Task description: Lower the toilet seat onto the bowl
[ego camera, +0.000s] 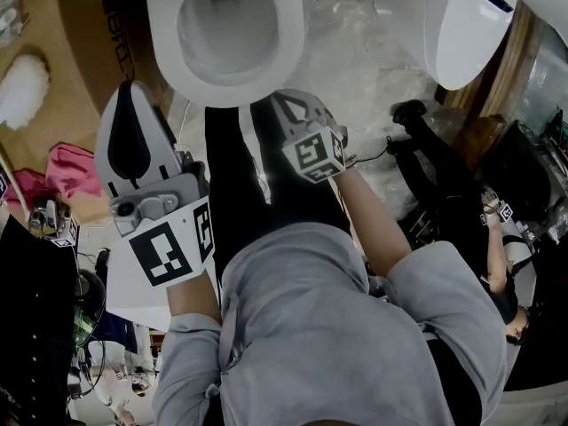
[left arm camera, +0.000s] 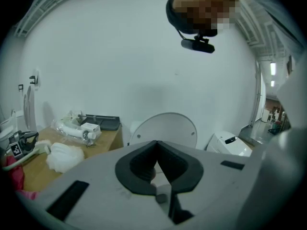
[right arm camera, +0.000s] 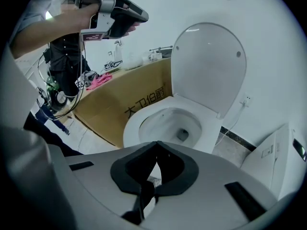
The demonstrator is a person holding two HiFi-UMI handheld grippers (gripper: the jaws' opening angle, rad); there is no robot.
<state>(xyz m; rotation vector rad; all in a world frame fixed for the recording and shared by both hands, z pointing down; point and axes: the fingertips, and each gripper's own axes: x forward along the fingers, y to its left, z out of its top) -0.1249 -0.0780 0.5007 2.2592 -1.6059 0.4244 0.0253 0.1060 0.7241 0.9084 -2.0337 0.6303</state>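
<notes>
The white oval toilet seat [right arm camera: 208,66] stands raised at the far side of the white ceramic toilet bowl [right arm camera: 132,128]. It is upright against the white wall, and its underside with two small bumpers faces the open bowl. It is not down on the rim.

The right gripper [right arm camera: 156,143] points steeply down at the near edge of the bowl, just short of the rim and well apart from the seat. Its dark jaws are pressed together at the tips with nothing between them. The left gripper [left arm camera: 156,143] is held higher and further left, aimed nearly level at the wall and the top of the raised seat. Its jaws also meet at the tips and carry nothing.

Left of the bowl stands a brown cardboard box with dark print on its side [right arm camera: 124,104]. On top of it lie a white fluffy bundle [left arm camera: 62,156] and a pink cloth [ego camera: 71,171]. To the right, on the grey marbled floor [ego camera: 355,60], sits a second white toilet with its lid closed [ego camera: 461,25]. The person holding the grippers wears a grey top.
</notes>
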